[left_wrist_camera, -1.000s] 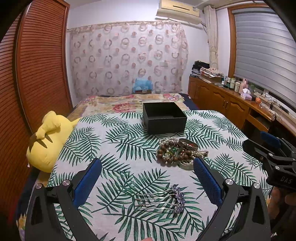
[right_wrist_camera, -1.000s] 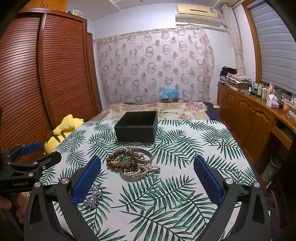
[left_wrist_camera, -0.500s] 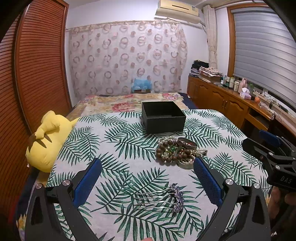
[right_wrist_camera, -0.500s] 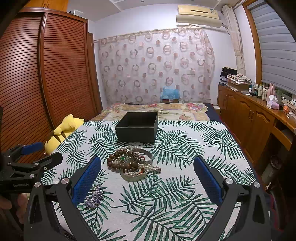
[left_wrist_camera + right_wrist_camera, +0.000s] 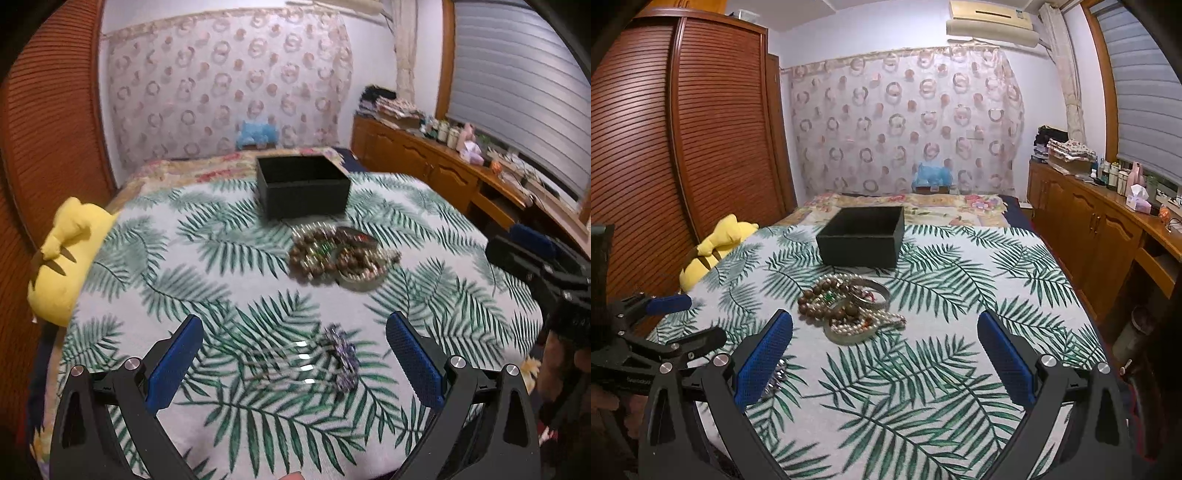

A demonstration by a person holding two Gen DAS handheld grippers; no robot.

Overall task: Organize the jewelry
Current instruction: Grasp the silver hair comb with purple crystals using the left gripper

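An open black box (image 5: 303, 186) (image 5: 862, 236) stands on the palm-leaf bedcover. In front of it lies a pile of jewelry (image 5: 338, 254) (image 5: 846, 306): brown bead bracelets, pearl strands and a bangle. A silver hair comb with purple flowers (image 5: 338, 356) lies nearer, between my left gripper's fingers in the left wrist view; it is mostly hidden behind my right gripper's left finger in the right wrist view (image 5: 775, 376). My left gripper (image 5: 293, 363) is open and empty just above the comb. My right gripper (image 5: 884, 363) is open and empty, short of the pile.
A yellow plush toy (image 5: 62, 254) (image 5: 709, 247) lies at the bed's left edge by the wooden wardrobe (image 5: 683, 129). A wooden sideboard (image 5: 1100, 229) with bottles and a tissue box runs along the right. The bedcover (image 5: 960, 295) is bare right of the pile.
My left gripper has dropped and tilted down toward the hair comb; its view is blurred with motion. My right gripper has edged slightly forward toward the pile.
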